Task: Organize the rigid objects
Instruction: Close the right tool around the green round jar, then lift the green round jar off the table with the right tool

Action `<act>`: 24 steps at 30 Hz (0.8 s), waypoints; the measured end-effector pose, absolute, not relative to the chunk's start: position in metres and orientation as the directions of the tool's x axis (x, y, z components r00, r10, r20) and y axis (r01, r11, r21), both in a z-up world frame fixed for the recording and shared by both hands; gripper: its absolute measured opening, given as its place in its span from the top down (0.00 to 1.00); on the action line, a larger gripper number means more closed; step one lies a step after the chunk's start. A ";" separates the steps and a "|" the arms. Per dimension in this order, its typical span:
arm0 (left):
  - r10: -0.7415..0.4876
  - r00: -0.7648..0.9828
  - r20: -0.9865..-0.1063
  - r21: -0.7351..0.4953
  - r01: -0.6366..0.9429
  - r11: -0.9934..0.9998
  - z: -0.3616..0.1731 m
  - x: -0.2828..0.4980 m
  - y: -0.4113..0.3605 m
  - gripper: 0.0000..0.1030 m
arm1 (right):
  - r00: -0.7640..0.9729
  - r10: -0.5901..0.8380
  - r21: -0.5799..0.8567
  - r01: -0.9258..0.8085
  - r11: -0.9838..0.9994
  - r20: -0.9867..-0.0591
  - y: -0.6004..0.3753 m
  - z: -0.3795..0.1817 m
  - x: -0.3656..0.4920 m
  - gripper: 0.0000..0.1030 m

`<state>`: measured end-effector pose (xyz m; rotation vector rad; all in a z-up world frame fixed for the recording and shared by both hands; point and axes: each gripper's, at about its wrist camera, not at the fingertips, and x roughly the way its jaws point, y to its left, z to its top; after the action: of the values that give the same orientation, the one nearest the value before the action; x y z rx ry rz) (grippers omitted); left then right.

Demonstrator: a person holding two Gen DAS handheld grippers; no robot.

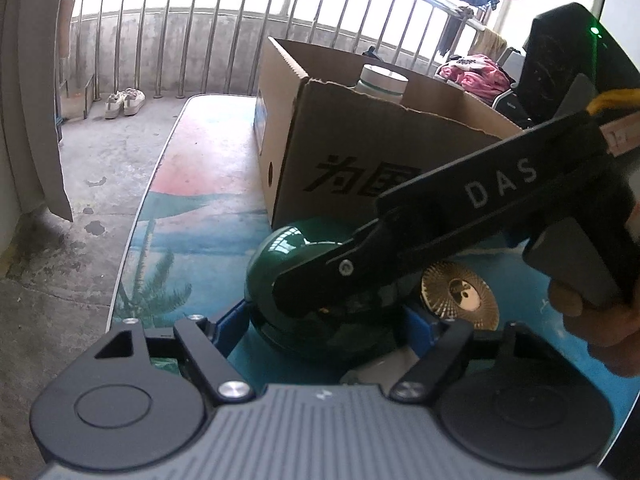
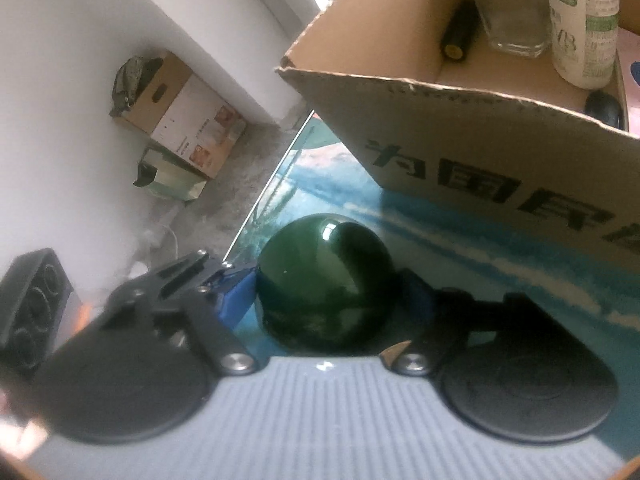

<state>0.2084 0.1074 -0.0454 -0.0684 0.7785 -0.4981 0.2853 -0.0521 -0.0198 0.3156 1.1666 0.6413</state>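
Green rounded object (image 2: 326, 284) sits low centre in the right wrist view, on the printed tabletop (image 2: 460, 236), between the blue pads of the right gripper (image 2: 328, 296). Jaws wide; contact unclear. Left gripper (image 1: 320, 324) brackets it too, also spread (right looks closer). Cardboard box (image 2: 460, 132) lies beyond, upper right.

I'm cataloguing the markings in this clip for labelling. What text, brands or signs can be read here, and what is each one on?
"DAS": white letters on the black arm of the right gripper, seen from the left wrist.
"为国": large dark characters on the side of the cardboard box; the print runs on, but the rest is covered or cut off.
White bottle in the box: green label print, too blurred to read.
Small box on the floor: print too small to read.
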 end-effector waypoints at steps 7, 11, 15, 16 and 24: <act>-0.454 0.616 -0.644 -0.242 0.399 0.884 -0.037 0.207 0.109 0.22 | 0.258 0.622 0.547 -0.309 0.778 -0.739 -0.052 -0.011 0.284 0.26; -0.455 0.642 -0.617 -0.221 0.413 0.883 -0.015 0.196 0.107 0.22 | 0.280 0.630 0.549 -0.317 0.773 -0.725 -0.056 0.004 0.277 0.26; -0.475 0.658 -0.585 -0.190 0.458 0.868 0.014 0.168 0.095 0.22 | 0.333 0.640 0.551 -0.328 0.767 -0.693 -0.071 0.037 0.249 0.26; -0.486 0.654 -0.580 -0.187 0.473 0.861 0.021 0.159 0.090 0.22 | 0.348 0.641 0.550 -0.329 0.767 -0.684 -0.076 0.047 0.238 0.26; -0.629 0.486 -0.606 -0.327 0.569 0.755 0.017 0.098 0.037 0.21 | 0.416 0.579 0.553 -0.195 0.810 -0.701 -0.144 0.066 0.130 0.26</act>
<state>0.0977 0.0369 0.0169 -0.0856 0.7729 -0.7300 0.1297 -0.1441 0.0663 0.4213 1.0350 0.5037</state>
